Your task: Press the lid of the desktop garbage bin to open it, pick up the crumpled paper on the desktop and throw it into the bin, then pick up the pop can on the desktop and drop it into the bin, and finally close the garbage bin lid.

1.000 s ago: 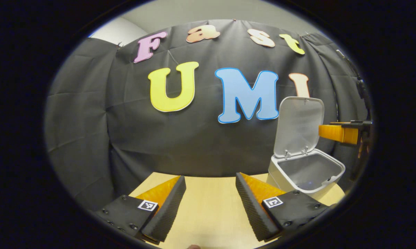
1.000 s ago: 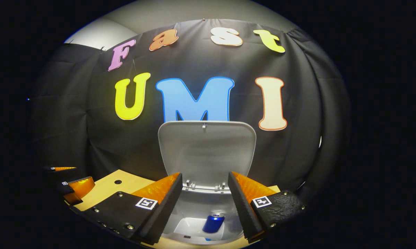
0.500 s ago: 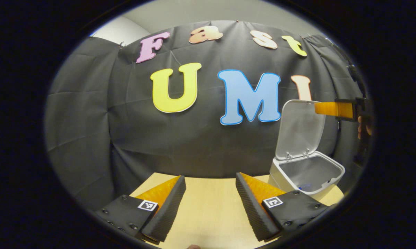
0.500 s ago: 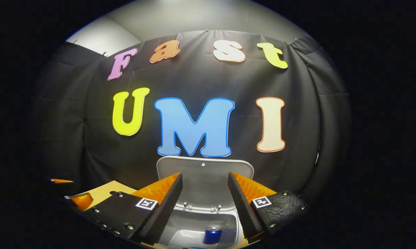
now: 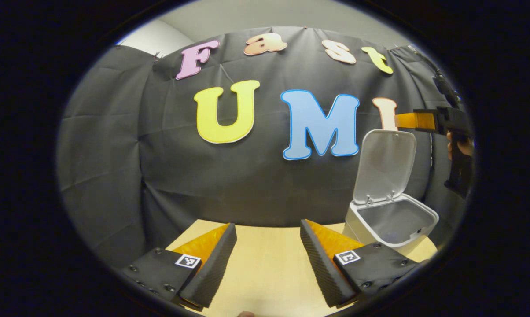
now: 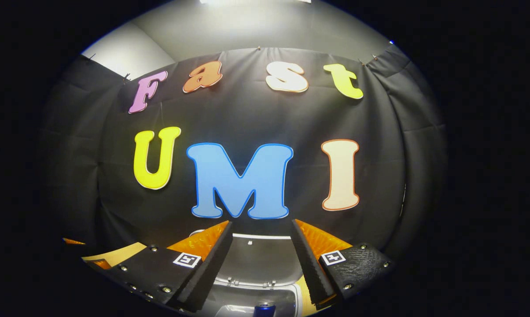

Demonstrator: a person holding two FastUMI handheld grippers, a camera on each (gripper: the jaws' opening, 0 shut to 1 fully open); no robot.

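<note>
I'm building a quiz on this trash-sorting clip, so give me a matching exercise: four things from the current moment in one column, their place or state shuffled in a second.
Things:
1. lid
2. pop can
3. left gripper
4. right gripper

States:
A. inside the bin
B. low over the table, open
C. raised upright
D. near the lid's top edge

Pairs: 1-C, 2-A, 3-B, 4-D

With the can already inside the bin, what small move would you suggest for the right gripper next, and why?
Probably bring the right gripper forward over the top edge of the raised lid and press it down. The pop can lies in the bin, the lid stands upright, and the open, empty gripper hovers just above it.
</note>
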